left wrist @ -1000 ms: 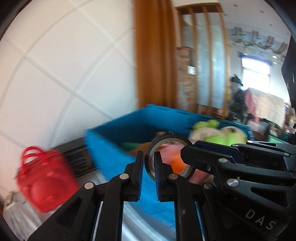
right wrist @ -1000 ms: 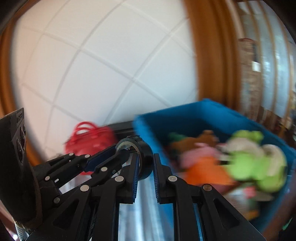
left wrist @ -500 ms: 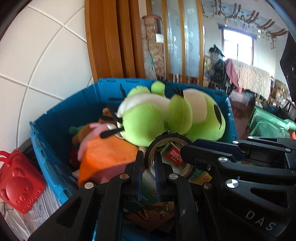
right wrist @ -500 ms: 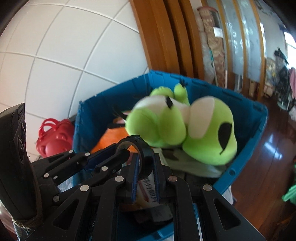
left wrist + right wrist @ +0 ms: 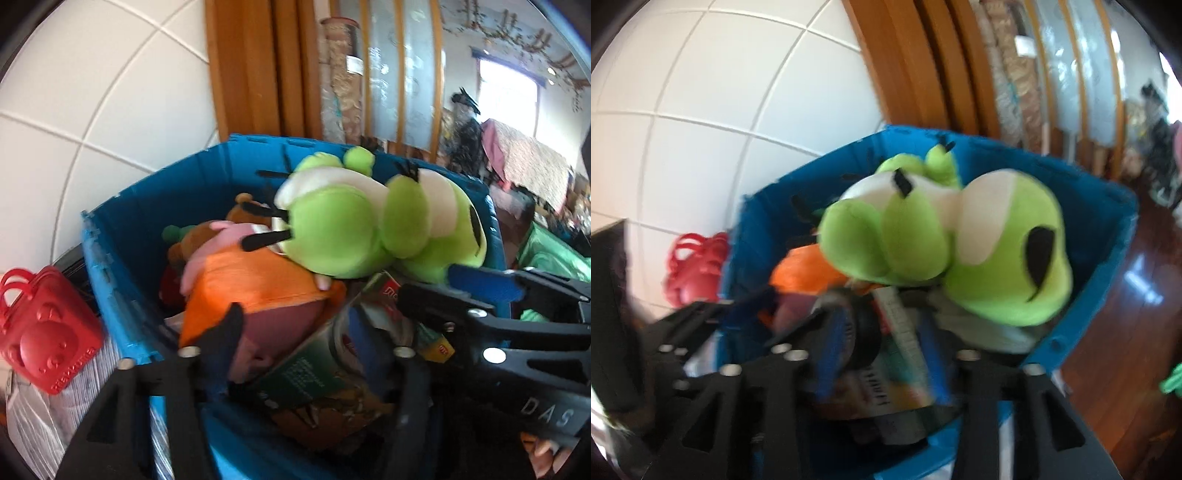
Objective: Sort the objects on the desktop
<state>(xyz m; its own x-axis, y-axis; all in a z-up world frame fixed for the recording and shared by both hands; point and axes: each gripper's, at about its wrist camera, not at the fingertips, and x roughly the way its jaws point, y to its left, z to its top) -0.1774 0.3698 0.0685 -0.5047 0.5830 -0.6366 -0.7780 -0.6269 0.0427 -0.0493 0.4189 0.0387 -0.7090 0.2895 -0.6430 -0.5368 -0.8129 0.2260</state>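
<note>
The big blue plastic bin [image 5: 1108, 229] sits right under both grippers, low and close in front of them. It is piled with soft toys. A fat green plush frog [image 5: 923, 243] lies on top at the far side. An orange and pink plush toy [image 5: 251, 280] lies nearer, with flat packets beside it.

The left gripper [image 5: 295, 332] and the right gripper [image 5: 882, 325] both point down into the bin, side by side. Both sets of jaws are opening now and stand about half wide.

The small dark roll of tape [image 5: 864, 332] is between the right jaws, close to the left-hand pad. It stands on its edge, with its hole going from pad to pad. It hangs just over the packets. It looks round, black and blurry. I think no pad presses it, so it should drop straight into the bin.
</note>
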